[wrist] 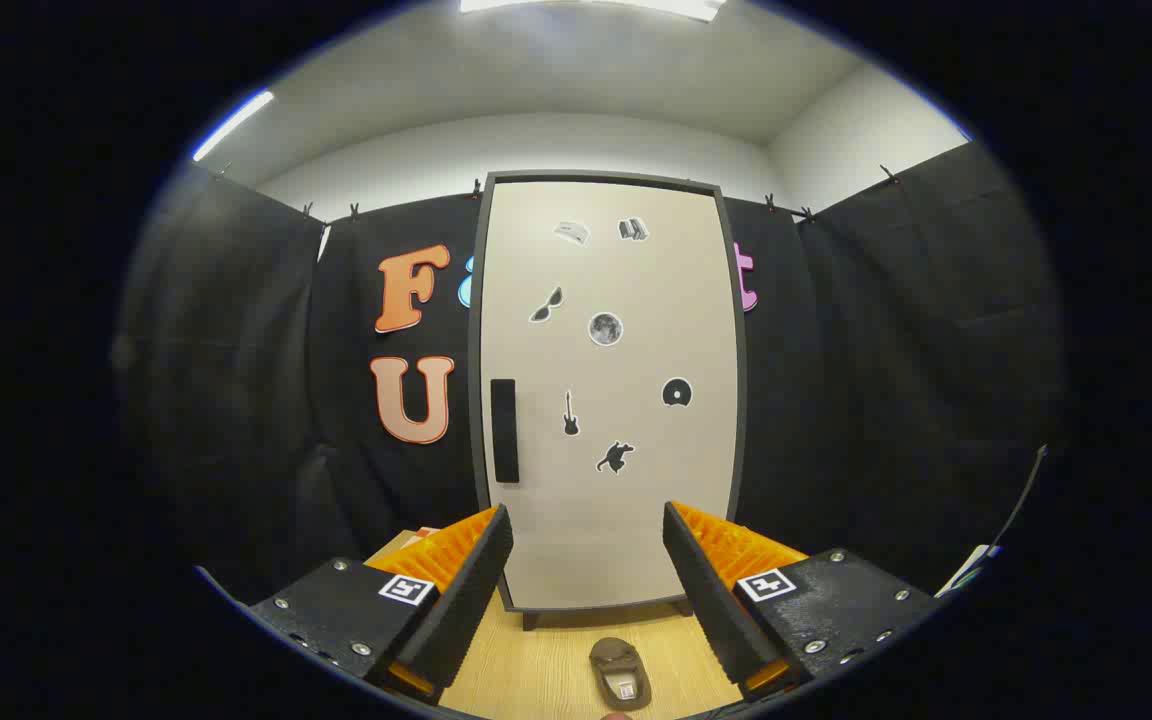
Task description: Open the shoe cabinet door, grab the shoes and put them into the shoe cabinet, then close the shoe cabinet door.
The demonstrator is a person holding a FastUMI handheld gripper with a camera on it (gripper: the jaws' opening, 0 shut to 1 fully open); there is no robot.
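Observation:
The shoe cabinet (606, 400) stands upright straight ahead, a tall pale door in a dark frame, closed, with several small stickers on it. A dark vertical handle (504, 430) sits near the door's left edge. A brown shoe (620, 673) lies on the wooden floor (526, 670) in front of the cabinet, low between my fingers and nearer the right one. My gripper (588, 550) is open and holds nothing, its fingers well short of the door.
Black cloth walls close in on both sides and behind the cabinet. The cabinet rests on short legs (530, 621) above the wooden floor. A thin dark cable (1021, 500) hangs at the far right.

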